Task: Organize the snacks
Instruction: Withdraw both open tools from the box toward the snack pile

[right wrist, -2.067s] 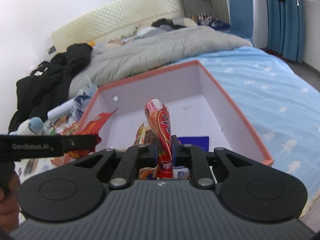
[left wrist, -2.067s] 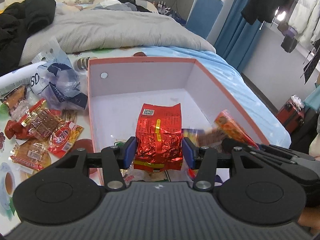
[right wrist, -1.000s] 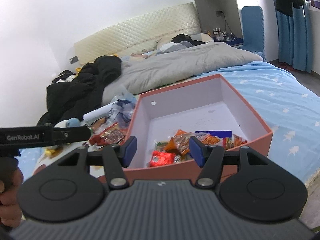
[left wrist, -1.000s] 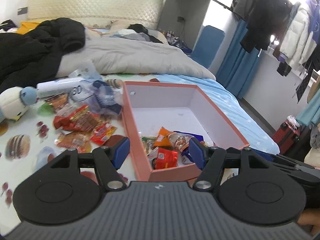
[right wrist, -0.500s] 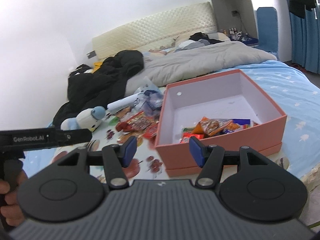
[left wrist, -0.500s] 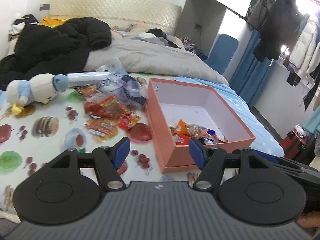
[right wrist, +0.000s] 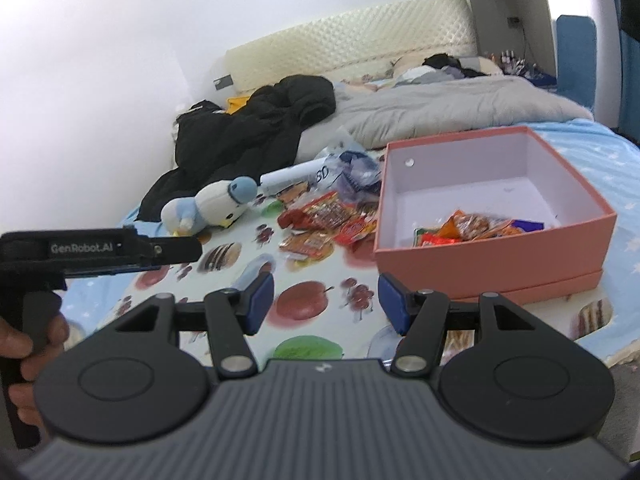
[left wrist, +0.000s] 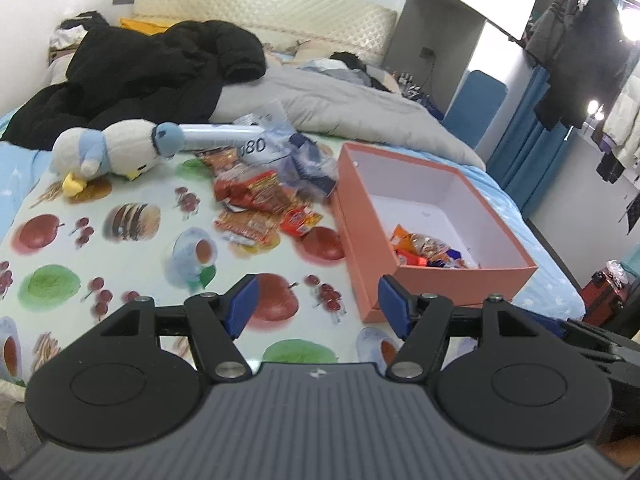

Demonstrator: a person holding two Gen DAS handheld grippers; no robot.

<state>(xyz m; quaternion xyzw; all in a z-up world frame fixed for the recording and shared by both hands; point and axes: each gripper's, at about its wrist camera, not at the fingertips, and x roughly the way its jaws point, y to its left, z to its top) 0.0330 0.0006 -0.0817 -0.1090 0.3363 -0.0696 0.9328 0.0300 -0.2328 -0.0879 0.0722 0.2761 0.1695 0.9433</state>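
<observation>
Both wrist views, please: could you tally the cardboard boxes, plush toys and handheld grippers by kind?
Salmon-pink cardboard box: 1
White-and-blue plush penguin toy: 1
Black two-finger grippers: 2 (left gripper, right gripper, both open)
Total: 4

You are facing a matt pink cardboard box [left wrist: 460, 276] with a smooth white paper lining, holding glossy foil snack packets [left wrist: 430, 250]. More crinkled, shiny wrappers [left wrist: 264, 208] are lying on a slick, glossy fruit-print cloth [left wrist: 120, 240] covering the bed. A soft plush penguin [left wrist: 108, 152] is resting beside a black puffy jacket [left wrist: 152, 68]. Your left gripper [left wrist: 316, 306] and right gripper [right wrist: 326, 300] are showing matt black plastic, ribbed housings, blue rubbery pads and bright metal rivets.
</observation>
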